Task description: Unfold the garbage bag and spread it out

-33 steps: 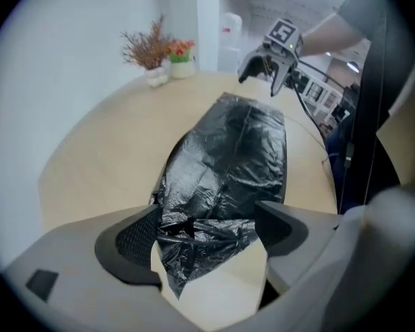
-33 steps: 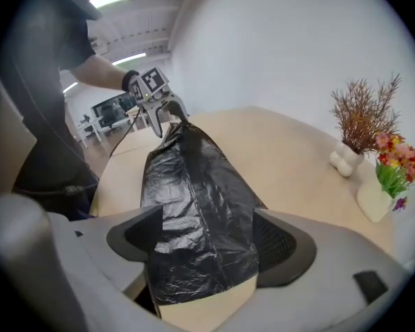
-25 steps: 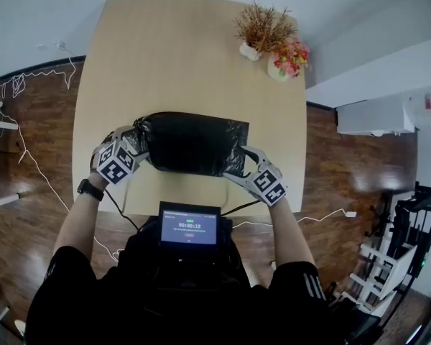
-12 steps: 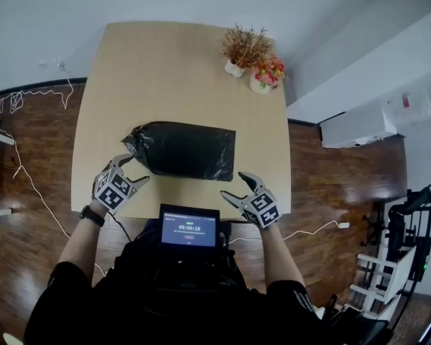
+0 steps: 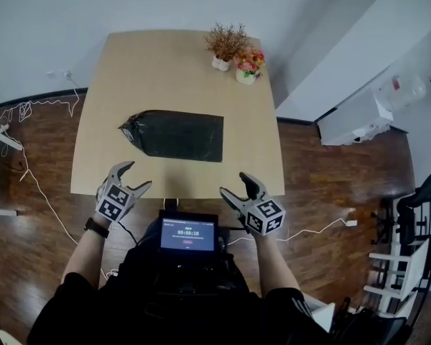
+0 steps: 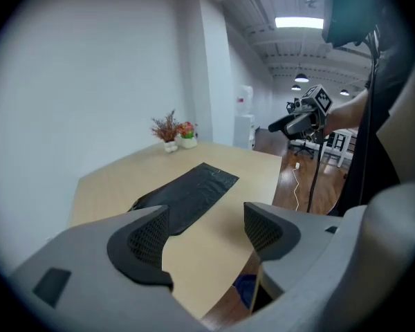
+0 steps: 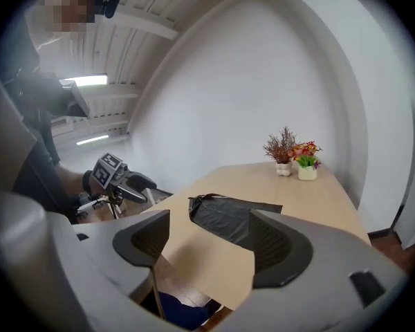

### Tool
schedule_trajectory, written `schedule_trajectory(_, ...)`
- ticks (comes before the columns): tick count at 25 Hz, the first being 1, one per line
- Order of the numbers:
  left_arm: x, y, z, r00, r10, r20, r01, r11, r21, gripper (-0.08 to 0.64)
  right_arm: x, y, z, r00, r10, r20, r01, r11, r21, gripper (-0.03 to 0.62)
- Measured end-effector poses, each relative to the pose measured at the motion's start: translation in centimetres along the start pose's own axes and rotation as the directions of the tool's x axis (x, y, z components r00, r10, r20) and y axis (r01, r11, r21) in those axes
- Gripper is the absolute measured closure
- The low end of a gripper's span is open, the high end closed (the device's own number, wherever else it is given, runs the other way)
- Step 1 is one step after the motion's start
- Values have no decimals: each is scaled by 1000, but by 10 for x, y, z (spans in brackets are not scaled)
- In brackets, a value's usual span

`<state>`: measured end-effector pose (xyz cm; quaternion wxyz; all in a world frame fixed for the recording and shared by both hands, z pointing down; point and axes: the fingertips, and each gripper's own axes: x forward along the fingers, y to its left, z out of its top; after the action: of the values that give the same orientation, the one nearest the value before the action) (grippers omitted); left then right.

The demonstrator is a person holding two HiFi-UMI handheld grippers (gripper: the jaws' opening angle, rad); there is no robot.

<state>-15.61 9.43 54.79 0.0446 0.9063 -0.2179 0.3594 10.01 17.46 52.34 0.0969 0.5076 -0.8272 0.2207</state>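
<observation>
At the lower centre of the head view a small screen (image 5: 188, 234) sits at the person's chest. Just above it, to either side, the left gripper (image 5: 136, 176) and the right gripper (image 5: 235, 185) hang over the floor below the table's near edge. Both have their jaws wide apart with nothing between them. The right gripper's jaws have just been closing a little. Further up, the black garbage bag (image 5: 176, 135) lies flat on the light wooden table (image 5: 165, 63) as a folded rectangle, its left end bunched, well apart from both grippers. At the table's far right corner, in the upper middle of the frame, a pot of dry twigs (image 5: 223, 49) stands just beside a pot of flowers (image 5: 248, 67).
</observation>
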Motion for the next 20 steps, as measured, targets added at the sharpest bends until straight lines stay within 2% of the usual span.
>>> schedule_trajectory(3,-17,-34,-1,1000,5,23,-4,1000,-26,212,-28,14,-9,1000,-12,10,12,999,-36,222)
schedule_trajectory(9,-43,-84,-11,1000,0,25,1,999,-35,212,-64,38,-18,999,-13,44,13,1000,-12,224)
schedule_trajectory(12,-51,-97,-16,1000,-8,20,9,1000,-27,212,-72,48,-19,998,-14,61,15,1000,-14,224)
schedule_trajectory(16,-60,-109,-22,1000,-20,13,20,1000,-17,212,-74,64,-32,999,-16,37,18,999,-47,224)
schedule_trajectory(20,-64,-118,-26,999,-34,8,34,999,-7,212,-78,74,-43,999,-21,38,22,1000,-19,224)
